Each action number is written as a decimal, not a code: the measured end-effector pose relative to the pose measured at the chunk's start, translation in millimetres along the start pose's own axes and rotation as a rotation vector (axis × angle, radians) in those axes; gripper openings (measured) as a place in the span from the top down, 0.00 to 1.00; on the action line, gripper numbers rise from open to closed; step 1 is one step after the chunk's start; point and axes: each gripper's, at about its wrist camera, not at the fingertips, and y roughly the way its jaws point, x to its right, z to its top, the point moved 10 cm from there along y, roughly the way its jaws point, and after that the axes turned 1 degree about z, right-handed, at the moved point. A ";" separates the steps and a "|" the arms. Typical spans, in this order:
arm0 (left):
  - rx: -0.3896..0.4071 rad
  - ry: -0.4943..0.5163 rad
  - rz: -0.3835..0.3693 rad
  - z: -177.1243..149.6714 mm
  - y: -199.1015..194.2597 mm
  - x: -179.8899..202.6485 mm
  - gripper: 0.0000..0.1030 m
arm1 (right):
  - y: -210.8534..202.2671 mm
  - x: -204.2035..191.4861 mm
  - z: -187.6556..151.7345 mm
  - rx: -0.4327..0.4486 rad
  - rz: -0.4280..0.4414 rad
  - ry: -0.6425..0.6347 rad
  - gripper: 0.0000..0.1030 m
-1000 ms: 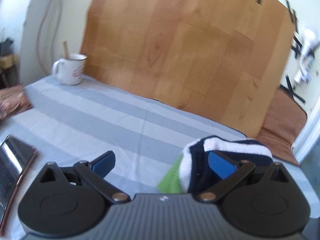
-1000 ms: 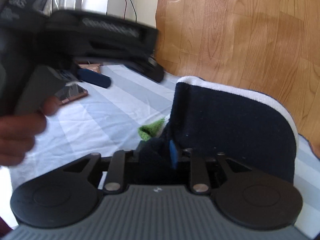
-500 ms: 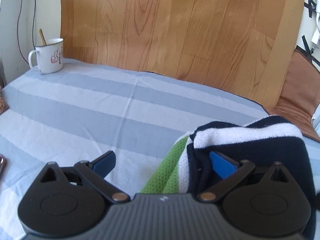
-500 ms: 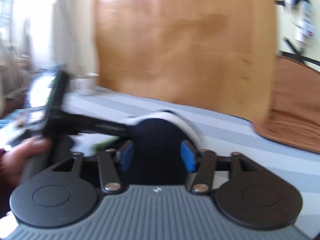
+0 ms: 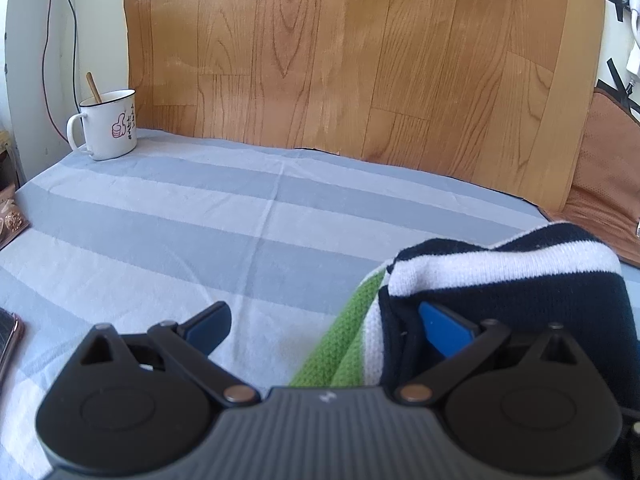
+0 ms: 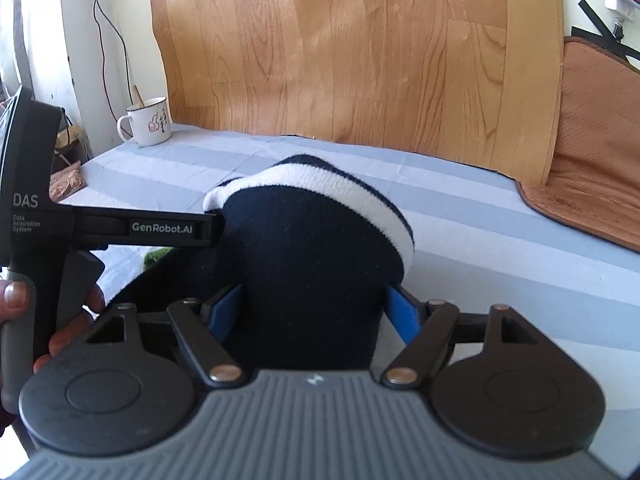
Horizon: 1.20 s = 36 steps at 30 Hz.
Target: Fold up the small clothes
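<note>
A small knitted garment (image 5: 500, 280), navy with white and green stripes, lies bunched on the grey-striped cloth (image 5: 200, 216). My left gripper (image 5: 324, 326) is open; its right finger (image 5: 444, 326) is tucked into the garment's fold and its left finger (image 5: 210, 326) is over bare cloth. In the right wrist view the garment (image 6: 312, 248) bulges up between the wide-open jaws of my right gripper (image 6: 312, 312). The left gripper's body (image 6: 140, 228) reaches in from the left and touches the garment.
A white enamel mug (image 5: 108, 124) with a spoon stands at the far left corner of the cloth. A wood-pattern panel (image 5: 360, 60) rises behind the table. A brown mat (image 6: 592, 152) lies at the right. A phone edge (image 5: 8, 340) lies at the near left.
My right gripper has opened from shut on the garment to wide open and swung round to face the wall. The left gripper has turned and moved in closer to the garment.
</note>
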 end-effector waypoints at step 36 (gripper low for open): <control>-0.021 -0.010 -0.027 -0.8 7.6 -4.1 0.00 | 14.6 -8.6 -7.8 -0.063 -0.097 -0.156 0.19</control>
